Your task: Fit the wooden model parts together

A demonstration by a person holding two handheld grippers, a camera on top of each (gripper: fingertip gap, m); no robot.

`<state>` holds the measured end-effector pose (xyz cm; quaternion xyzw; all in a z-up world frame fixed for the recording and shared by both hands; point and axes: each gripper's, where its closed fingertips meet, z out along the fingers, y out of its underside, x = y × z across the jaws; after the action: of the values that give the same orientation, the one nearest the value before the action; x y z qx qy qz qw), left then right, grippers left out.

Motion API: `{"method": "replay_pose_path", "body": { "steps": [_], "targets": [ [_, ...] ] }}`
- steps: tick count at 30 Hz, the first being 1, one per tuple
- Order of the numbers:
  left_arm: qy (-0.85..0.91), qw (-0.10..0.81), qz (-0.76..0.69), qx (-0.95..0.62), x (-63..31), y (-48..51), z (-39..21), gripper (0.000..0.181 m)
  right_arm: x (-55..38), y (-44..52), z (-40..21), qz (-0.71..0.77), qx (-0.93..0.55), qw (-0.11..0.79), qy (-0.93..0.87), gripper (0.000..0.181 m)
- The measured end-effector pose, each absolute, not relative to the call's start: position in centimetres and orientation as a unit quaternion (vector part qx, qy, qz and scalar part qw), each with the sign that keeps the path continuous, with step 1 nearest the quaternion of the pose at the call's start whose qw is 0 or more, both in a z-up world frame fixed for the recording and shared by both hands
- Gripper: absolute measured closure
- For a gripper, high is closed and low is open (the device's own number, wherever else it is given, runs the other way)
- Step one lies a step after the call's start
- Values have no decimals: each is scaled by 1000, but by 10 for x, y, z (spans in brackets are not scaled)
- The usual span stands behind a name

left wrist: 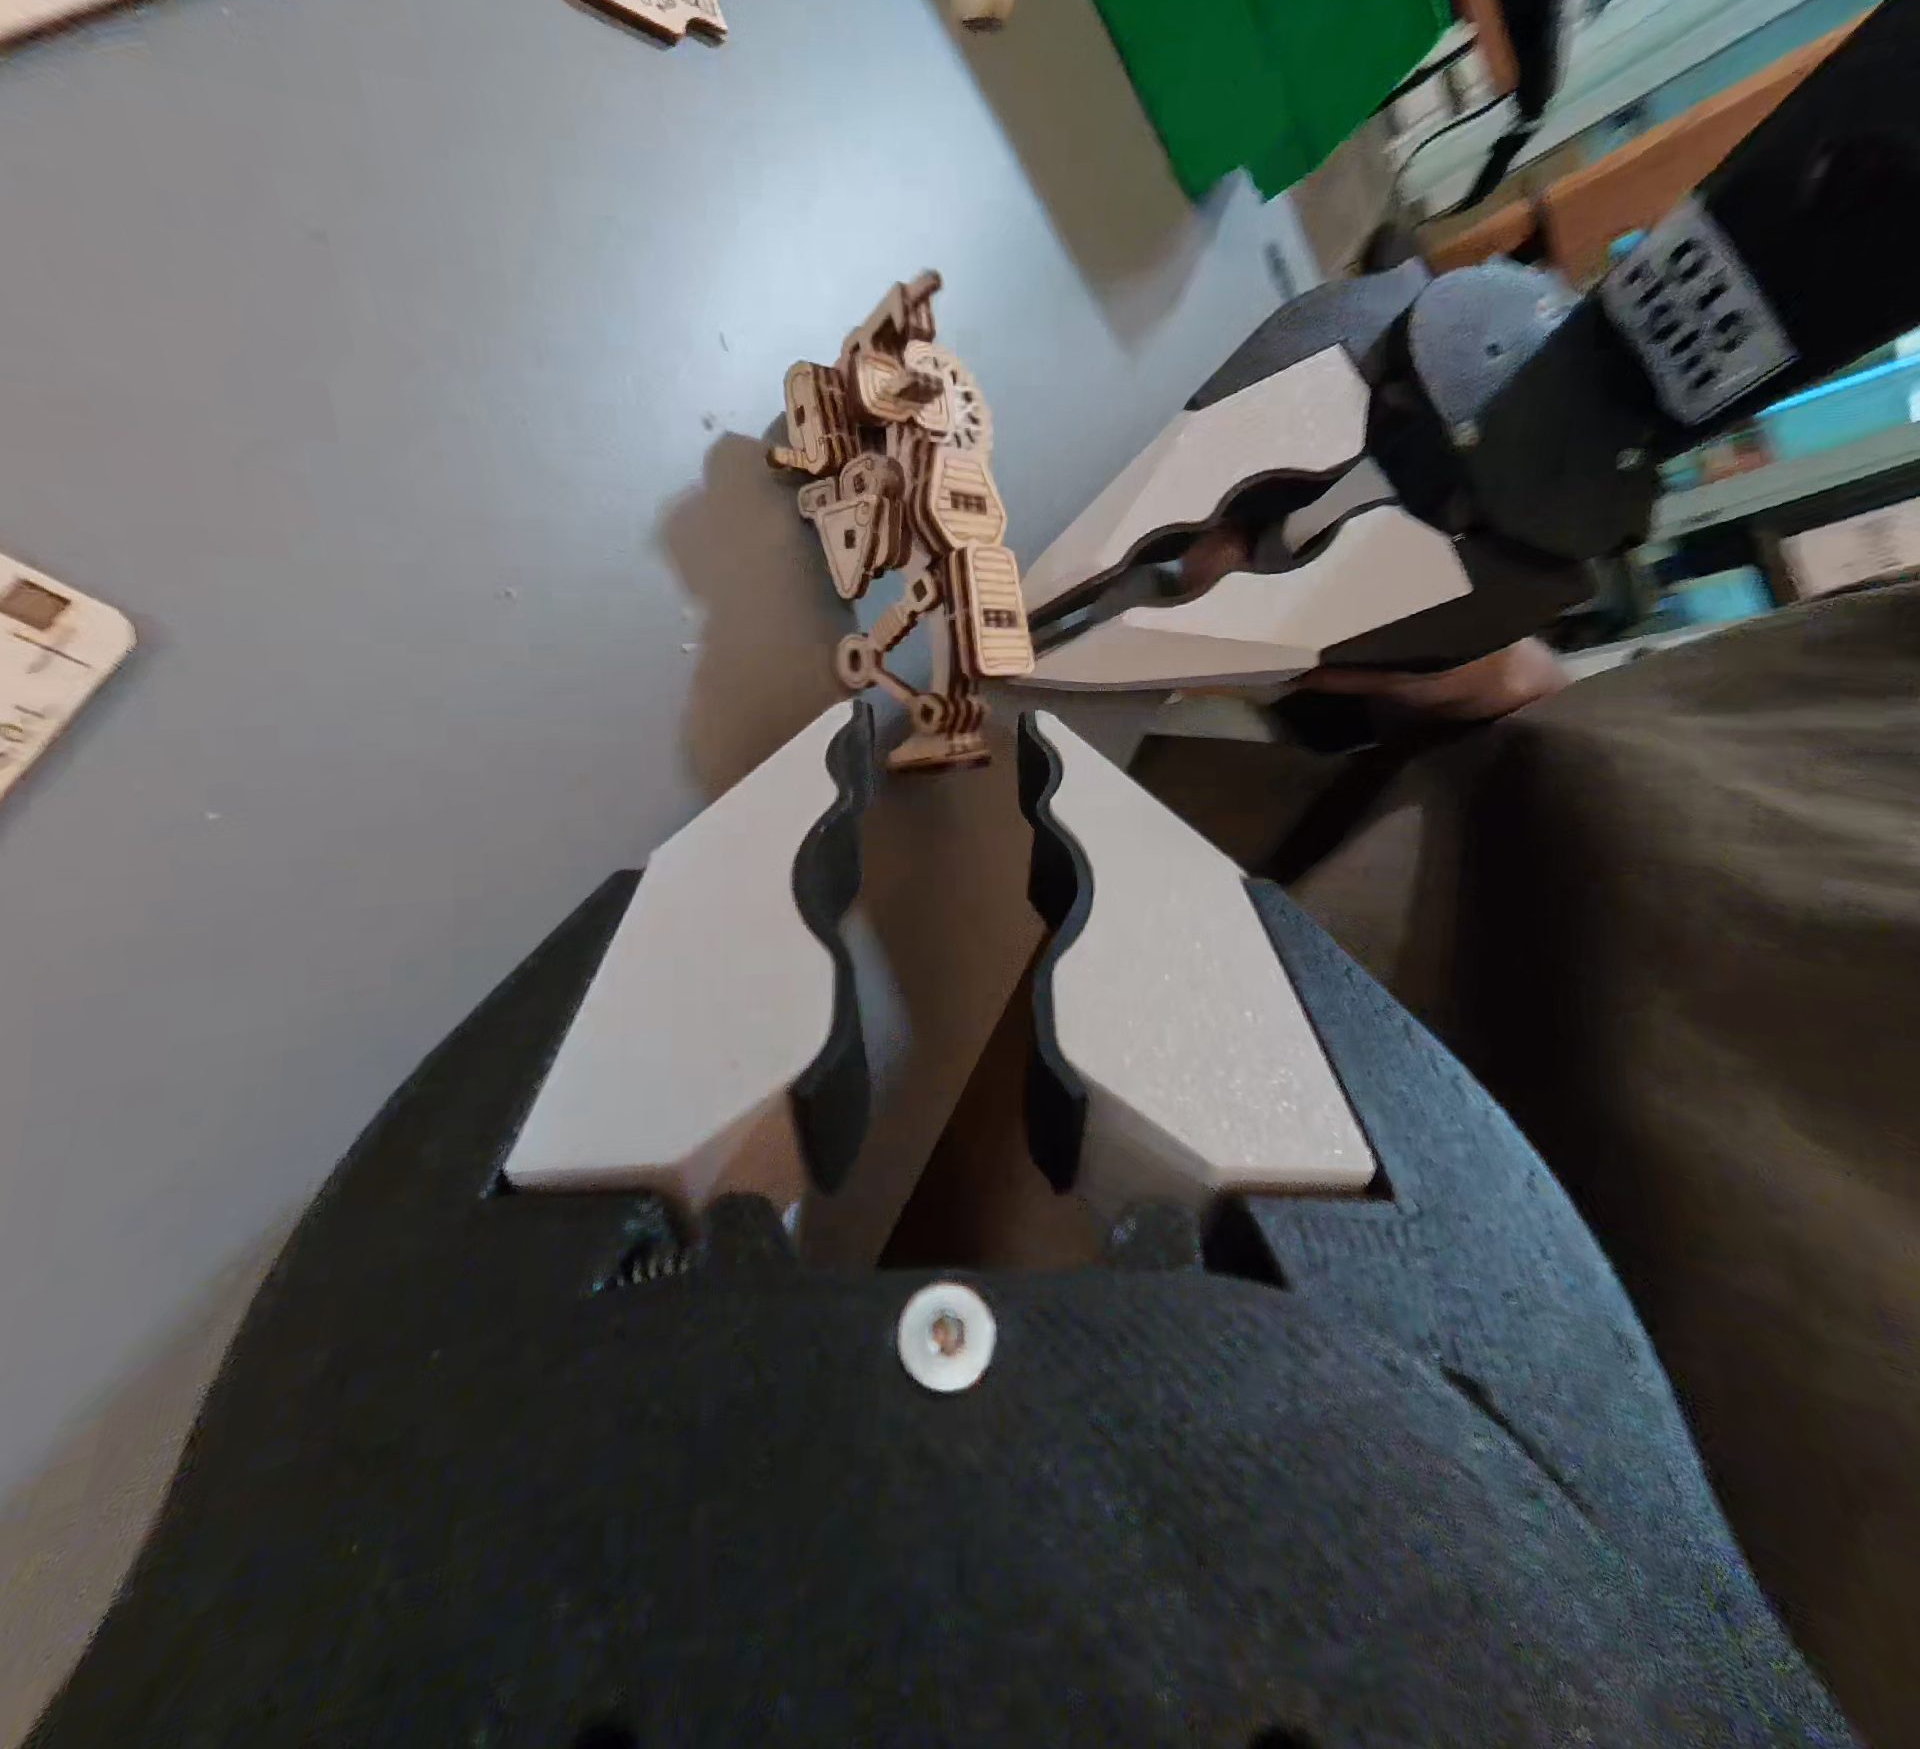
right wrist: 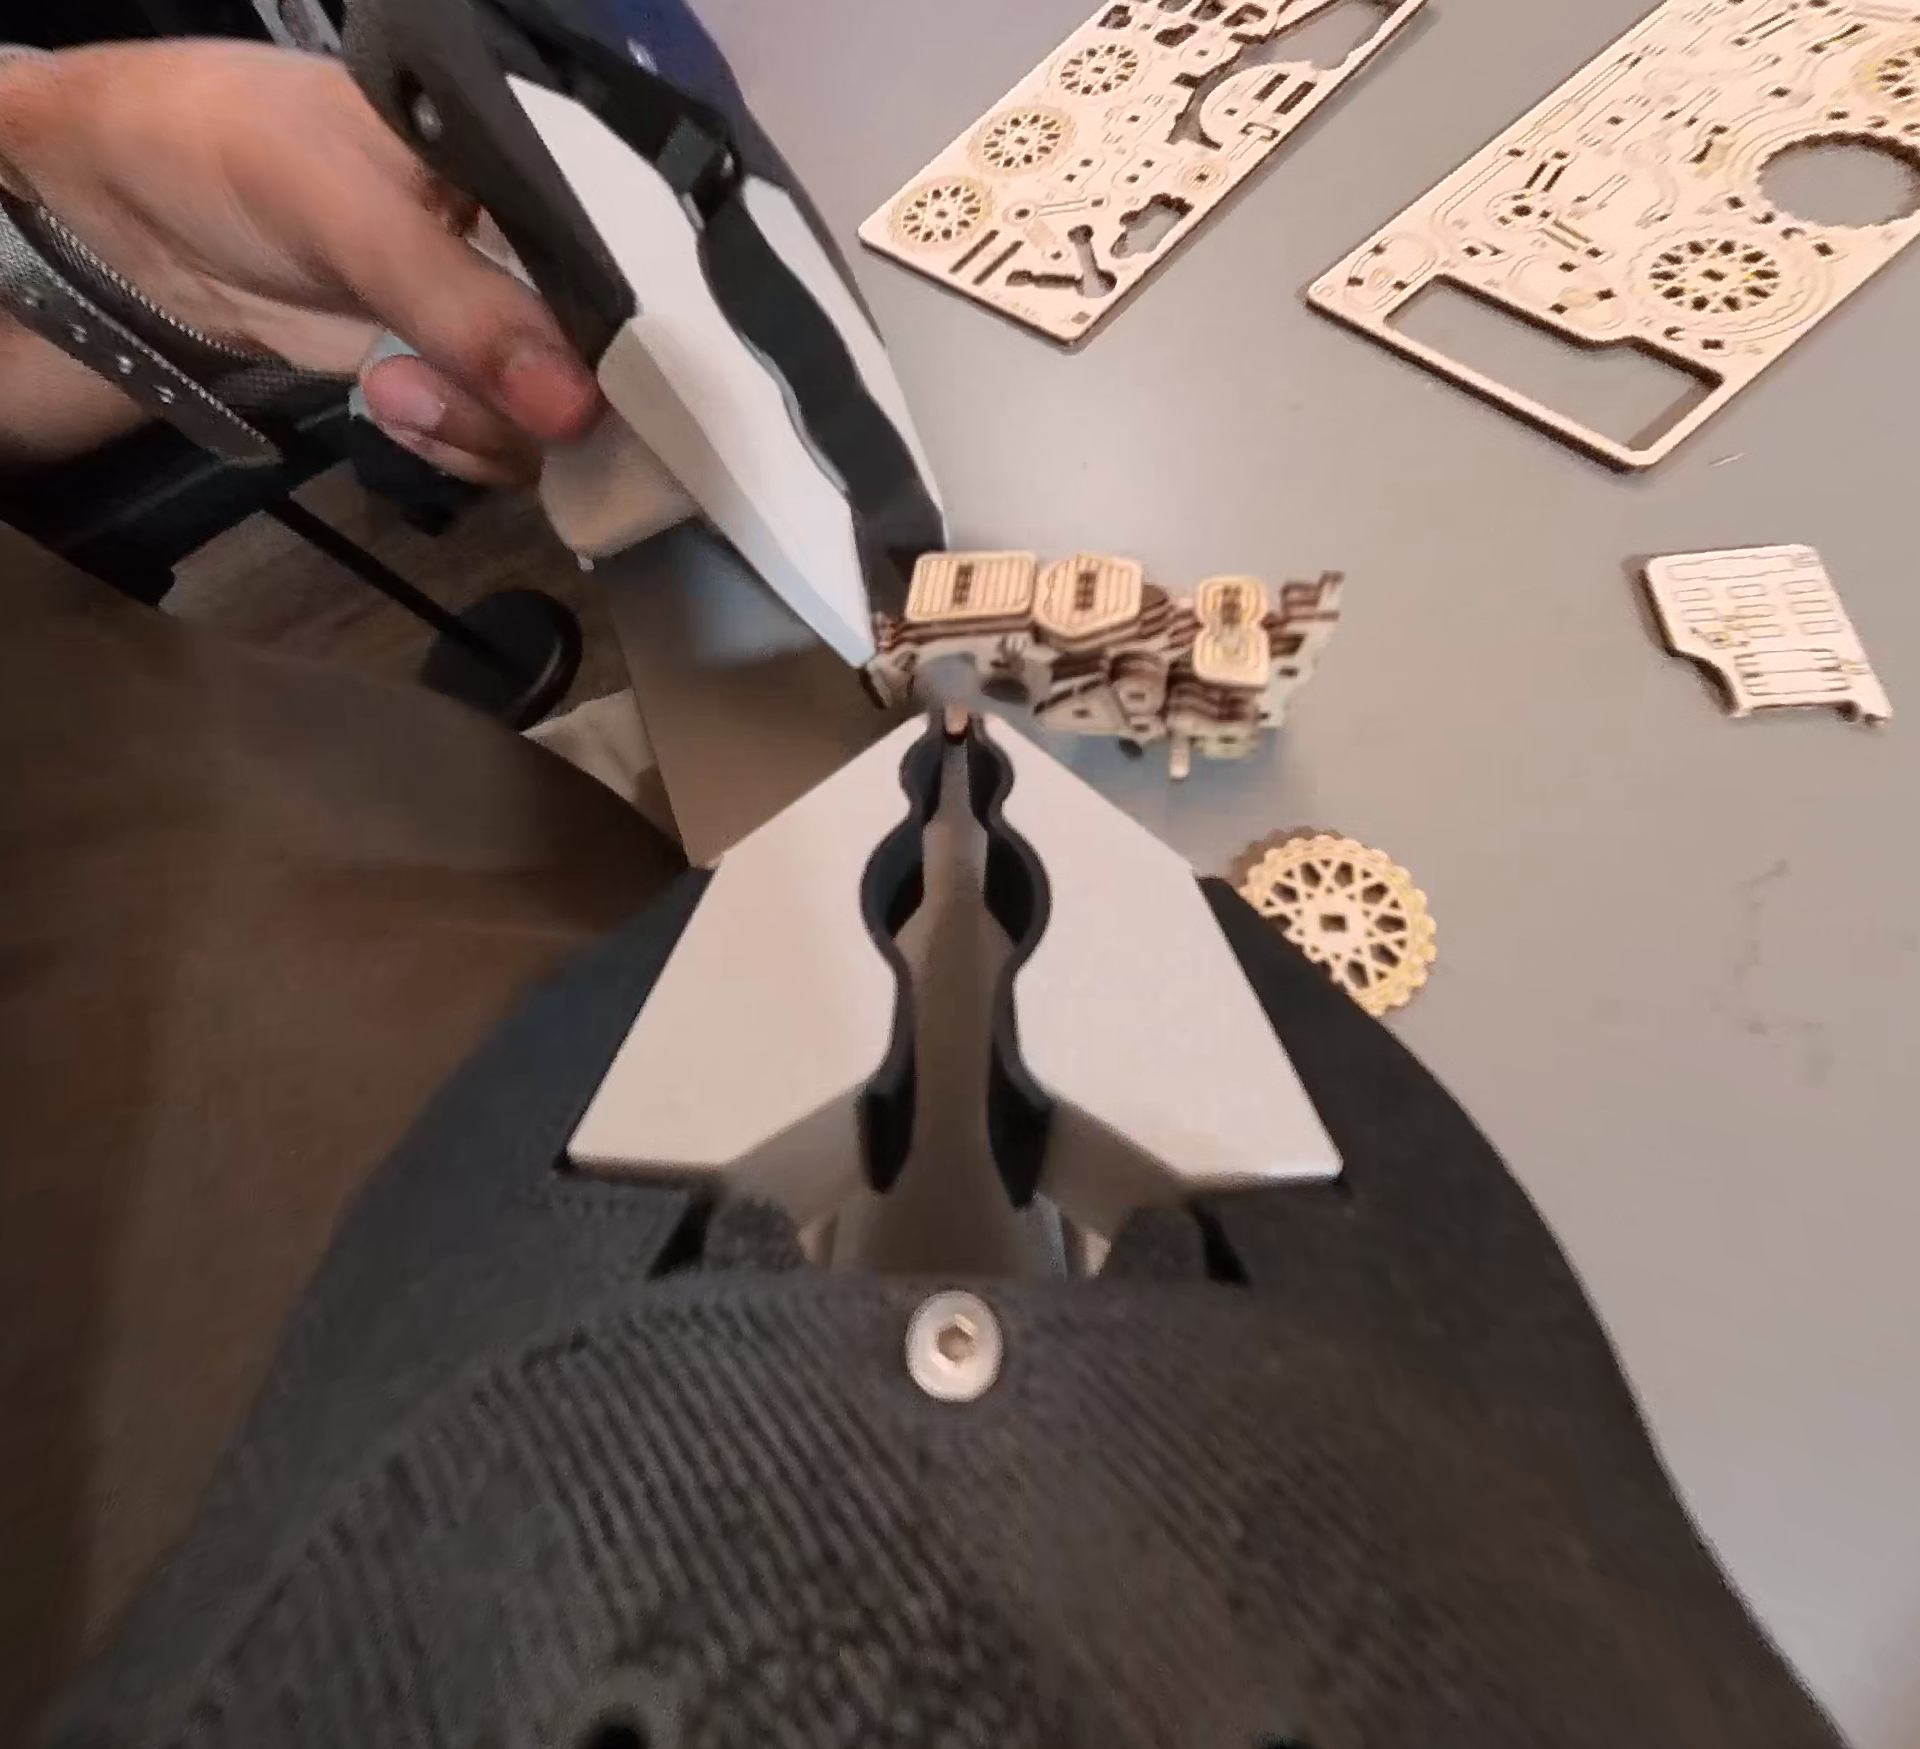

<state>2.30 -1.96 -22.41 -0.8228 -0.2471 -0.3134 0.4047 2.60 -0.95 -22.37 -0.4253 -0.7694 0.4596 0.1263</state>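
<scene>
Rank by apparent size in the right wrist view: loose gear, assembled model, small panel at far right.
1. Assembled model, largest.
2. Small panel and loose gear look alike; the gear lies nearer the camera, so no ranking.

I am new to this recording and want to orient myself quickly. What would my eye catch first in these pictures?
First, the small wooden model near the edge of the grey table, where both grippers meet. The left hand-held gripper, jaws open, reaches its near end, and the right hand-held gripper pinches a tiny peg beside it. Next, the laser-cut wooden sheets behind and a loose gear lying nearby.
</scene>
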Motion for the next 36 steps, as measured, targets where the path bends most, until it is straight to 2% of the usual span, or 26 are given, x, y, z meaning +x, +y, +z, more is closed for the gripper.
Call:
{"method": "replay_pose_path", "body": {
  "steps": [7,9,10,12,17,24,29,36],
  "targets": [
    [-203,388,-186,-880,21,-16,-230,141,26,-8,-224,461,-431,119,-766,179],
    [-197,371,-165,-892,22,-16,-238,144,26,-7,-223,465,-434,118,-763,179],
    [-198,372,-164,-892,22,-14,-239,152,25,-7,-223,466,-434,118,-762,179],
    [-210,379,-190,-881,25,-11,-237,161,25,-7,-223,466,-435,119,-761,179],
    [-251,411,-260,-837,25,-5,-230,167,25,-7,-224,460,-431,123,-766,179],
    [-287,432,-315,-795,23,-2,-222,167,22,1,-224,455,-438,135,-764,179],
    [-333,449,-395,-729,22,3,-210,167,17,4,-216,456,-422,187,-761,179],
    [-343,457,-402,-715,22,4,-207,167,16,4,-212,461,-417,203,-756,179]
  ]
}}
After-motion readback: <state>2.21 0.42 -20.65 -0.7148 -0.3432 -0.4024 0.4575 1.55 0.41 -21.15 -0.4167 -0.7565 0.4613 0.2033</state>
